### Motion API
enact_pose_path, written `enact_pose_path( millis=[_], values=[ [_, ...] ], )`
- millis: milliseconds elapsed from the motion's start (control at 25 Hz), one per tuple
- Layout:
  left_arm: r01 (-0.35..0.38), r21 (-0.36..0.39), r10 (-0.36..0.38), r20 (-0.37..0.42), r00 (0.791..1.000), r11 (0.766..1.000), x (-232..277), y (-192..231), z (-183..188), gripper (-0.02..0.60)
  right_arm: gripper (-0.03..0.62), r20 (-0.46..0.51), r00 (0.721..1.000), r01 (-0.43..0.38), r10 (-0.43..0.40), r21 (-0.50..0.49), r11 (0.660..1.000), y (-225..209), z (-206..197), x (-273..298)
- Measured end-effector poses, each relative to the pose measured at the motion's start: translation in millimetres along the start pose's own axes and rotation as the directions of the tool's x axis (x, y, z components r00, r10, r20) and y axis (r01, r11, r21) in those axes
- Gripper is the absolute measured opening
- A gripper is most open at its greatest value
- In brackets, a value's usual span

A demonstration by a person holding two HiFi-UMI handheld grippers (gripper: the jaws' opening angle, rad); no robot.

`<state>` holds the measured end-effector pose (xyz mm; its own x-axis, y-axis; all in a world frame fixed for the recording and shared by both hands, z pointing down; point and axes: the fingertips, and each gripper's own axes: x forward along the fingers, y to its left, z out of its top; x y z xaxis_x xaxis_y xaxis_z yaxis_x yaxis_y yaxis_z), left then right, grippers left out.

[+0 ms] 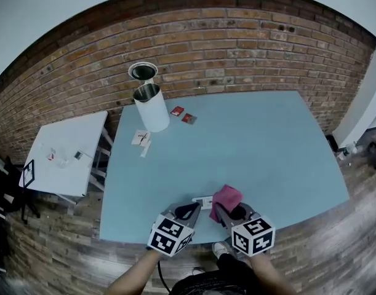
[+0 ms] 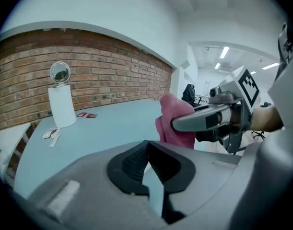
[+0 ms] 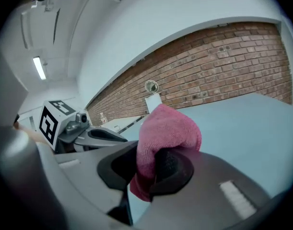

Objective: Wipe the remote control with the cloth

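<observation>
- The cloth (image 3: pixel 168 128), pink, is clamped in the right gripper (image 3: pixel 153 164); it is bunched above the jaws, with a short tail below.
- The left gripper (image 2: pixel 147 150) is closed, pad tips meeting, with nothing seen between them.
- A small pale object (image 1: pixel 202 200), judged to be the remote control, is seen at the middle of the desk's near edge. It is just ahead of the left gripper's tip and touching or just beside the cloth. No detail can be made out.
- Both grippers are held over the near edge of the desk (image 1: pixel 249 146), close together.
- Step judged: wipe about to start, or just started.
- The bunched top of the cloth should be pressed flat on the remote, not the jaw tips, so hard plastic is not dragged across it.
- The remote should be steadied by the left gripper, pinned or gripped by its long sides, or it may be pushed off the near edge.
- Strokes are best run along its length, towards the desk's far edge.
- The white bin (image 1: pixel 151 106) near the far-left corner is well apart, so no obstruction is expected.
</observation>
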<state>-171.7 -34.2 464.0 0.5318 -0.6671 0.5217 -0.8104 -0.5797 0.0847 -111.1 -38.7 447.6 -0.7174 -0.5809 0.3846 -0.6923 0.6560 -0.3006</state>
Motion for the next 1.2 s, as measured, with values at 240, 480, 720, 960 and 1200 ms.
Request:
enact_pose_path(
  millis=[240, 480, 720, 960, 1200],
  values=[
    [-0.038, -0.102, 0.048, 0.097, 0.994, 0.994, -20.1, -21.7, 4.0, -0.005, 0.061, 0.035, 0.996, 0.09, -0.088, -0.065, 0.994, 21.5, -8.1, -21.0],
    [-0.059, -0.146, 0.077, 0.121, 0.99, 0.987, -32.7, -31.5, -7.1, -0.011, 0.061, 0.057, 0.986, 0.162, -0.157, -0.097, 0.982, 34.1, -13.2, -35.7],
    [-0.045, -0.157, 0.068, 0.142, 0.987, 0.987, -39.9, -43.2, -11.2, -0.011, 0.061, 0.054, 0.983, 0.183, -0.178, -0.118, 0.976, 46.9, -16.1, -40.0],
    [-0.05, -0.163, 0.077, 0.165, 0.983, 0.985, -48.6, -40.3, -10.0, -0.011, 0.061, 0.051, 0.983, 0.181, -0.175, -0.146, 0.973, 59.2, -15.2, -33.7],
    [-0.05, -0.151, 0.077, 0.175, 0.982, 0.987, -57.3, -38.3, -6.8, -0.011, 0.061, 0.041, 0.985, 0.172, -0.168, -0.158, 0.972, 71.1, -16.0, -30.3]
  ],
)
